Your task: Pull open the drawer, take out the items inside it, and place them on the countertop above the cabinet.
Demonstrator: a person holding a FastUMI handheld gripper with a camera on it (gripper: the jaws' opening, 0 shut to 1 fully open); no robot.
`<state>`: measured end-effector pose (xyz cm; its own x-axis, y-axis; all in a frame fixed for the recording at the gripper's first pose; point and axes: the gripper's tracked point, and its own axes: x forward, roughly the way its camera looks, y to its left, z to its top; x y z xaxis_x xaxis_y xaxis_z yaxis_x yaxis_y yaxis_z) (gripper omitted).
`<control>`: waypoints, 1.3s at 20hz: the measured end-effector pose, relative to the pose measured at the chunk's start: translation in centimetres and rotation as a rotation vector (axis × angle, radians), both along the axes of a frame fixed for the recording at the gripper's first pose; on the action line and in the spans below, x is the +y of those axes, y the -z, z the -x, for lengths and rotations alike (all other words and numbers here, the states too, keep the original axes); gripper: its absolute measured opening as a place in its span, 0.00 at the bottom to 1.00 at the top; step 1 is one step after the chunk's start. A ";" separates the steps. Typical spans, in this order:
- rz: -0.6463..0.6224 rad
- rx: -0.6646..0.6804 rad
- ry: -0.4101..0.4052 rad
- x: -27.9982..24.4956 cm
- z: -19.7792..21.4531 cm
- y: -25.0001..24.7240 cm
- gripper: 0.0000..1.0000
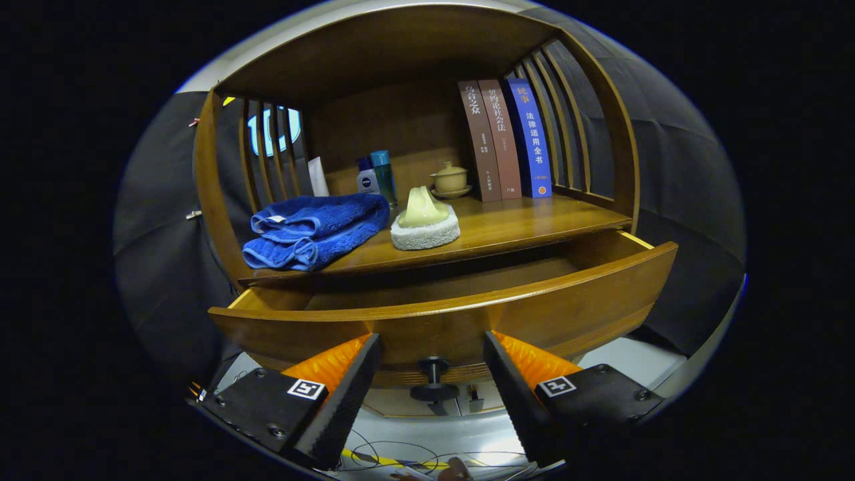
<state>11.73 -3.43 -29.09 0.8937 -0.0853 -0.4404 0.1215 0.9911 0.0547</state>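
in the gripper view your gripper (433, 347) was spread wide with nothing pinched, its fingers either side of the dark knob (433, 379) on the drawer (467, 321), which sat pulled out. up on the countertop (534, 224) were a folded blue towel (314, 230) and, beside it, a yellowish piece on a white sponge (425, 230), with books (507, 137) at the back.

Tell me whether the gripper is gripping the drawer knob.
No: the gripper is open, its fingers either side of the knob without touching it.
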 end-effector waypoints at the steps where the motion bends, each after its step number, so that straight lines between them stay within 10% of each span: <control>1: -0.005 0.003 0.001 -0.1 -0.7 0.1 1.00; 26: -0.006 0.003 0.026 -1.0 -3.7 0.3 1.00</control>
<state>15.42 -4.41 -29.37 0.8901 -0.1055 -0.4433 0.1471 0.9873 0.0605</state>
